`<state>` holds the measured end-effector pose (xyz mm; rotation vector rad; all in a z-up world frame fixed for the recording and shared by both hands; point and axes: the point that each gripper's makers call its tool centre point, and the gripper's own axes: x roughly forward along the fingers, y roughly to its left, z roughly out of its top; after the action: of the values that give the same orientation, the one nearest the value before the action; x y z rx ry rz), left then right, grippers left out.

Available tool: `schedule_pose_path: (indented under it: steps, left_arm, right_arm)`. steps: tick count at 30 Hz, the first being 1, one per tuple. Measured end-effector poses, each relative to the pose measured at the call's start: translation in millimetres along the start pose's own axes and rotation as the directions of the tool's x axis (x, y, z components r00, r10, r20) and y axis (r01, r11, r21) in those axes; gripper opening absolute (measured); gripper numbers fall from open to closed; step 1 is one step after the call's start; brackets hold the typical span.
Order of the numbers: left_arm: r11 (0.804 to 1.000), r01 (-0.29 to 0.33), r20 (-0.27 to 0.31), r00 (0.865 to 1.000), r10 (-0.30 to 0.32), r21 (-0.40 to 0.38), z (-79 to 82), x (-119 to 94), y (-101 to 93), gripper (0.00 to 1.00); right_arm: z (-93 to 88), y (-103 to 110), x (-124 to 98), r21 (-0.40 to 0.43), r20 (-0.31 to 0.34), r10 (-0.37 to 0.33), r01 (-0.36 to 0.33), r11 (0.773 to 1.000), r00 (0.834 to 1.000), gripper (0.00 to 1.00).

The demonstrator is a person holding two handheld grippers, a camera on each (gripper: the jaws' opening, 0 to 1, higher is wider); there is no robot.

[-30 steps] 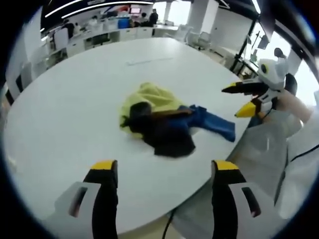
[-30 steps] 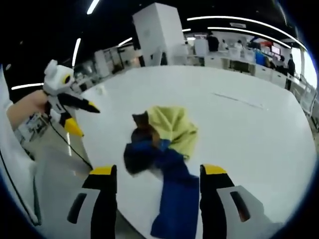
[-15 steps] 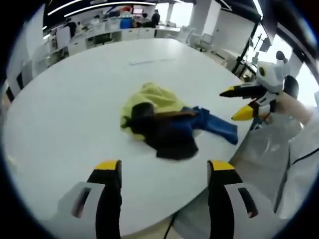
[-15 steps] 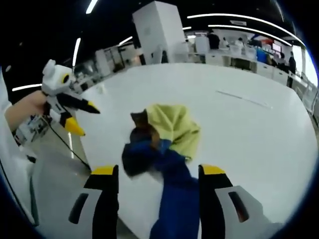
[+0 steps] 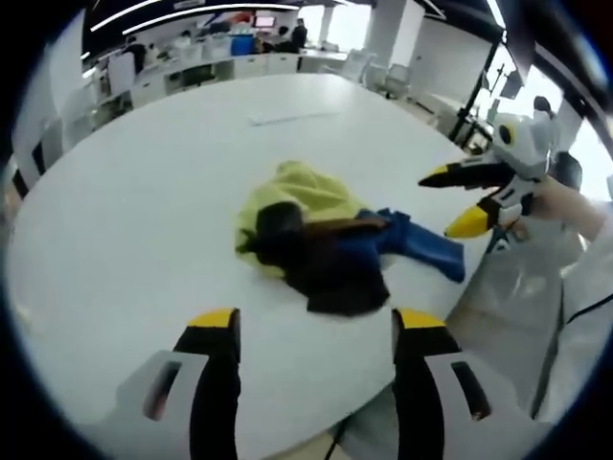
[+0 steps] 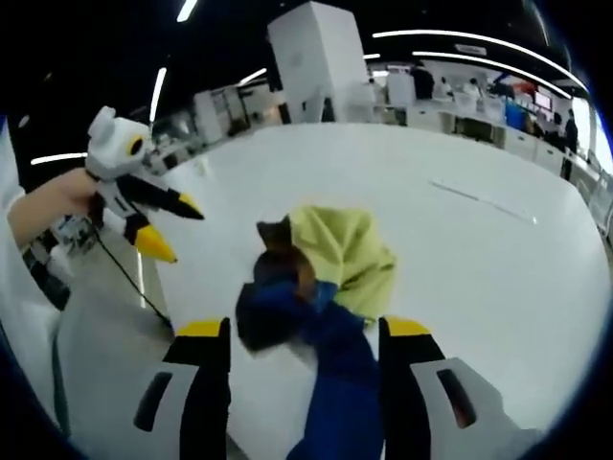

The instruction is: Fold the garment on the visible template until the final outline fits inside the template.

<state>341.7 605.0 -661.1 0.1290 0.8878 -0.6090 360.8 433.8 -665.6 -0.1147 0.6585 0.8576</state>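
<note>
A crumpled garment pile [image 5: 321, 240] of yellow, dark and blue cloth lies on the white oval table [image 5: 134, 201], near its close edge. In the left gripper view my left gripper [image 5: 316, 324] is open, short of the pile, with nothing between its jaws. My right gripper [image 5: 441, 203] comes in from the right, open, just above the blue end of the cloth. In the right gripper view the same pile [image 6: 330, 264] lies ahead, its blue part running down between the open jaws of my right gripper [image 6: 305, 331]. My left gripper [image 6: 182, 232] hovers open off the table's left edge.
A thin pale line [image 5: 287, 117] marks the table beyond the pile; it shows as the line [image 6: 484, 199] in the right gripper view. A hand [image 6: 43, 206] holds the left gripper. A white pillar [image 6: 316, 57] and office desks stand behind. The table edge [image 6: 158, 287] runs close to the cloth.
Both cameras have edged a little closer to the pile. The cloth lies as before, and both grippers stay open.
</note>
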Motion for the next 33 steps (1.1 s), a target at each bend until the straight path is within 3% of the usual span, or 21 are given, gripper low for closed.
schedule_pose_path:
  steps: [25, 33]
  left_arm:
    - [0.999, 0.024, -0.027, 0.999, -0.024, 0.024, 1.8, 19.5, 4.2, 0.57]
    - [0.998, 0.032, -0.033, 0.999, -0.030, 0.051, 5.5, 28.5, 4.1, 0.56]
  right_arm:
    - [2.3, -2.9, 26.4, -0.039, -0.013, 0.013, -0.013, 0.999, 1.000, 0.49]
    - [-1.2, -8.5, 37.1, -0.079, -0.021, -0.008, 0.006, 0.997, 1.000, 0.37]
